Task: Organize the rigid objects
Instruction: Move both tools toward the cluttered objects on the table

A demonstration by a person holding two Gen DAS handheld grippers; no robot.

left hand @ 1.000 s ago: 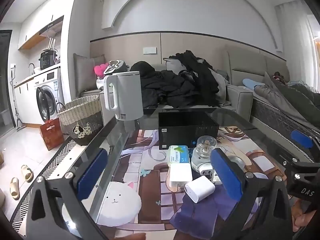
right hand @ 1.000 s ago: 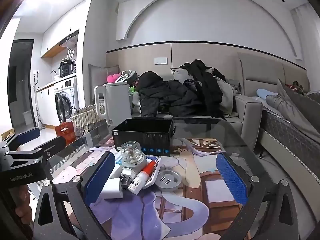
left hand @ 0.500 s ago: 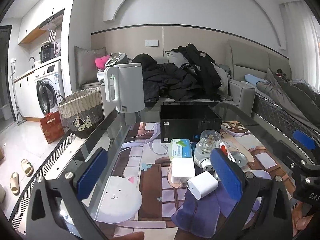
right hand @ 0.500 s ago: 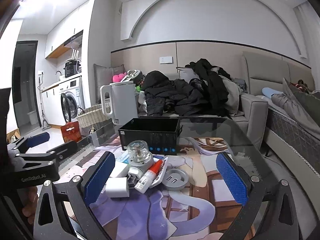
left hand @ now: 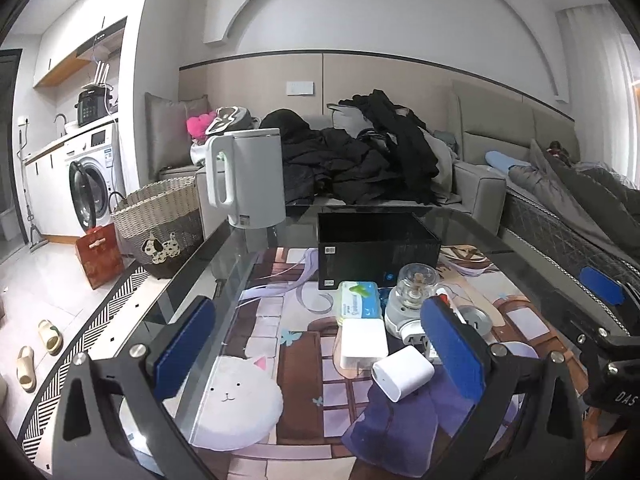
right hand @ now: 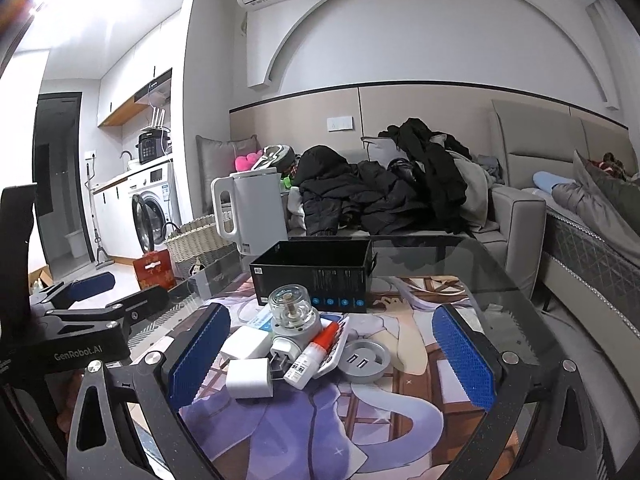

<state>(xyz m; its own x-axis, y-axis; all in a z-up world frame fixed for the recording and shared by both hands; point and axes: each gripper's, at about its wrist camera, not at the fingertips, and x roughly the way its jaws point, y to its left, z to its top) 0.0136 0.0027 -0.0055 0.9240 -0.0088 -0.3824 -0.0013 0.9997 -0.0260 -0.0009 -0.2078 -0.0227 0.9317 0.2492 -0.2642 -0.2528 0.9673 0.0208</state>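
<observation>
A cluster of small rigid items lies mid-table in front of an open black box point(left hand: 376, 246) point(right hand: 314, 274). It holds a white charger cube point(left hand: 403, 373) point(right hand: 250, 378), a flat white adapter point(left hand: 364, 342) point(right hand: 245, 342), a green-blue packet point(left hand: 357, 305), a glass-domed gadget point(left hand: 414, 294) point(right hand: 291, 312), a red-capped bottle point(right hand: 314, 354) and a grey round USB hub point(right hand: 365, 360). My left gripper point(left hand: 318, 348) hovers open, with the cube just inside its right pad. My right gripper point(right hand: 330, 360) also hovers open, and the cluster sits between its pads.
A white kettle point(left hand: 246, 178) point(right hand: 250, 210) stands at the glass table's far left corner. The table's left edge point(left hand: 172, 300) drops to a wicker basket point(left hand: 160, 220) and red bag point(left hand: 98, 254) on the floor. A sofa piled with dark clothes point(right hand: 384, 196) lies beyond.
Both views have drifted slightly nearer the cluster, and the items sit a little lower in the frames. Both grippers stay open and no item has moved.
</observation>
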